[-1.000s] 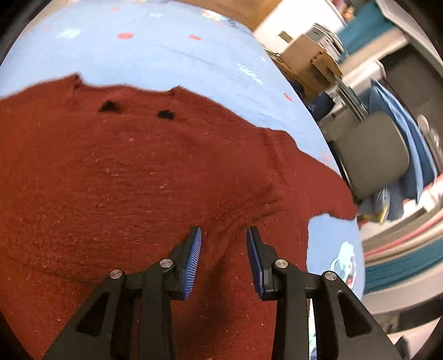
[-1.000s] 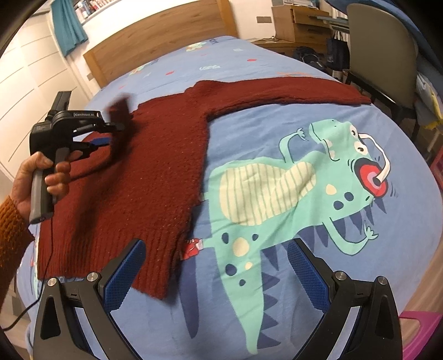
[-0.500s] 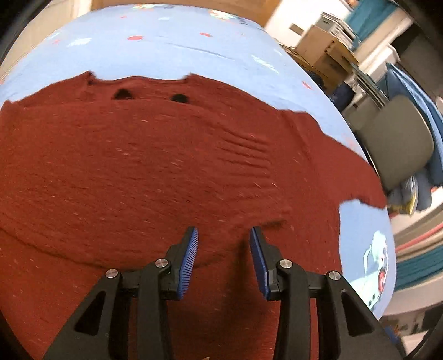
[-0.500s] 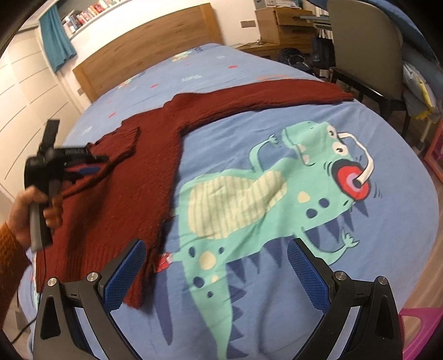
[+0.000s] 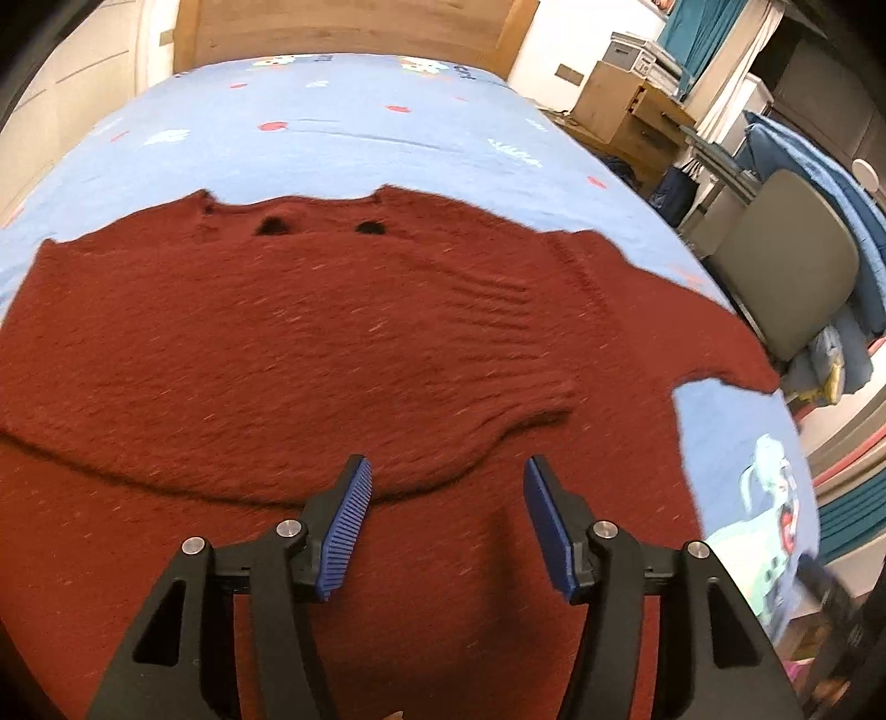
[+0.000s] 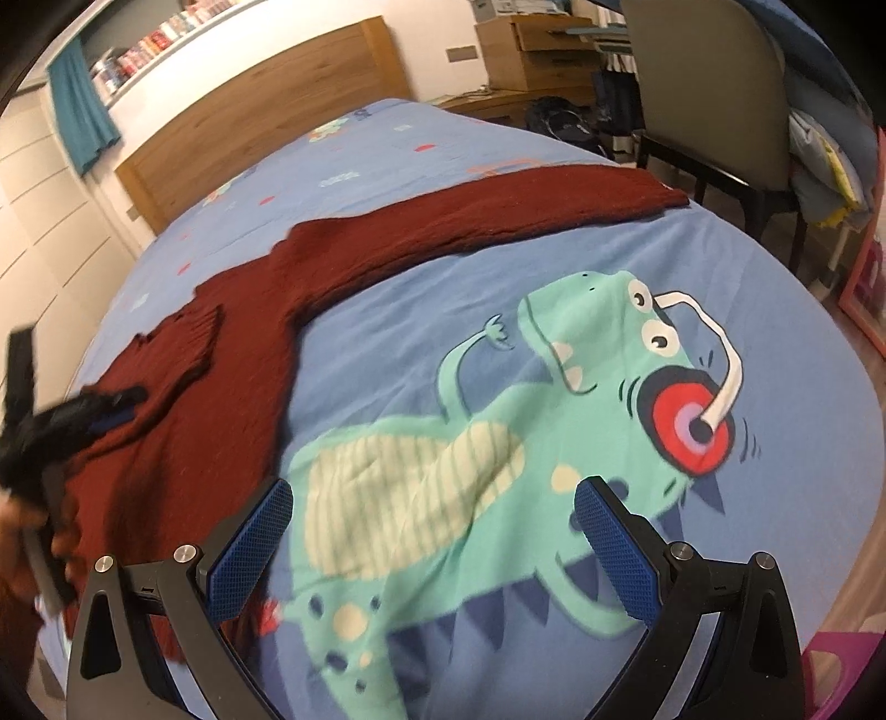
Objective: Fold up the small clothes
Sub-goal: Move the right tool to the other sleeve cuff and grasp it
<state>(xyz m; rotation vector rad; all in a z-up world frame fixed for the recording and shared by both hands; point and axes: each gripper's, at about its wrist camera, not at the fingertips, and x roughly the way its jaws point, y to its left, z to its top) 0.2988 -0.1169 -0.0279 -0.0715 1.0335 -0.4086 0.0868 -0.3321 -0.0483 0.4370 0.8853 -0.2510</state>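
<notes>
A dark red knitted sweater (image 5: pixel 266 343) lies on the blue bed cover (image 5: pixel 343 133). One sleeve is folded across its body, with the cuff (image 5: pixel 515 343) lying on the chest. The other sleeve (image 6: pixel 526 205) stretches out flat toward the bed's right edge. My left gripper (image 5: pixel 446 512) is open and empty, just above the folded sleeve's edge. It shows blurred at the left of the right wrist view (image 6: pixel 111 407). My right gripper (image 6: pixel 432 534) is wide open and empty above the dinosaur print (image 6: pixel 470 454), right of the sweater's hem.
A wooden headboard (image 6: pixel 266 111) stands at the far end of the bed. A grey chair (image 6: pixel 703 83) and wooden drawers (image 6: pixel 537 50) stand beside the bed's right edge. White cupboards (image 6: pixel 44 221) are on the left.
My left gripper has opened, let go of the sleeve and drawn back from it. The folded sleeve now rests on the sweater. My right gripper has moved right, over the dinosaur print.
</notes>
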